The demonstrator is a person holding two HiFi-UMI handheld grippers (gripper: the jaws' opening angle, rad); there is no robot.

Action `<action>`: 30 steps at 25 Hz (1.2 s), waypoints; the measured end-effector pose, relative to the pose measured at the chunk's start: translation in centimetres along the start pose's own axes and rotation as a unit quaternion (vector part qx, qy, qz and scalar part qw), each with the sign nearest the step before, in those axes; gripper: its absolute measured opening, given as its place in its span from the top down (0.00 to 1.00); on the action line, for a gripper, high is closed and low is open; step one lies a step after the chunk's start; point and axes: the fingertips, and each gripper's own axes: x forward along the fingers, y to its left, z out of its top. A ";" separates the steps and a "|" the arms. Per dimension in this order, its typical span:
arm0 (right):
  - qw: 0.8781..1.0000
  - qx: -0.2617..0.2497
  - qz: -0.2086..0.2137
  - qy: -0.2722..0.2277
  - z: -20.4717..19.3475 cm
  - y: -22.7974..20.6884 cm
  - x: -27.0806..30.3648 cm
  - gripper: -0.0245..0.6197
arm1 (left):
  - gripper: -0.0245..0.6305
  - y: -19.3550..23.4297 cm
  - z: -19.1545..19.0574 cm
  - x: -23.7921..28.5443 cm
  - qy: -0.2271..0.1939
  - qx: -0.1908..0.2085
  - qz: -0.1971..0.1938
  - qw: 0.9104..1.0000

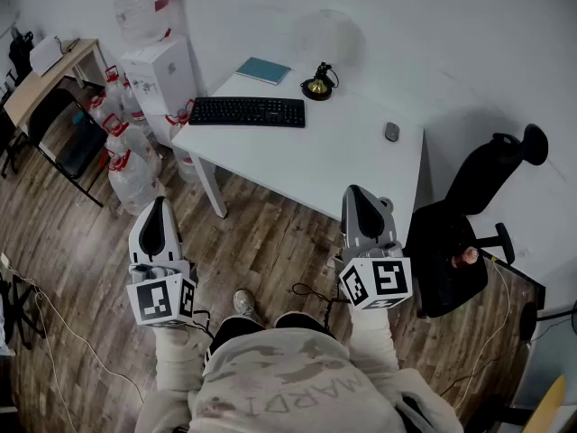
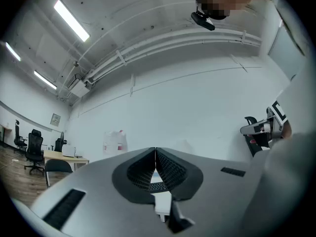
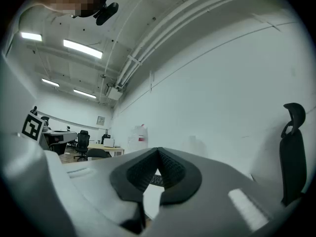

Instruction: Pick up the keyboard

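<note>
Standing well back from the table [image 1: 297, 165], the person held both grippers short of its near edge. The left gripper [image 1: 160, 203] and the right gripper [image 1: 353, 191] each had their jaws pressed together, with nothing between them. The keyboard [image 1: 247, 112] lay flat near the far left corner of the table, with a teal notebook [image 1: 263, 70] just behind it and a mouse [image 1: 391, 132] well apart to the right.

Probable faults from this position:
- Arriving with the jaws shut would push the keyboard toward the table edge instead of gripping it.
- A low, flat body offers little to pinch, so the jaws could scrape the table.
- Gripping one end only would likely let the keyboard tilt and slip.
</note>
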 end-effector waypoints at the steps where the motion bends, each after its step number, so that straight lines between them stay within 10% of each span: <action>1: 1.000 0.001 0.001 -0.001 0.0 0.0 0.0 0.95 | 0.95 0.0 0.0 0.0 0.000 0.000 0.000 1.000; 30: 0.999 -0.018 -0.031 -0.002 -2.0 2.8 9.6 0.95 | 0.95 6.3 -2.6 8.9 0.006 -0.004 -0.039 0.999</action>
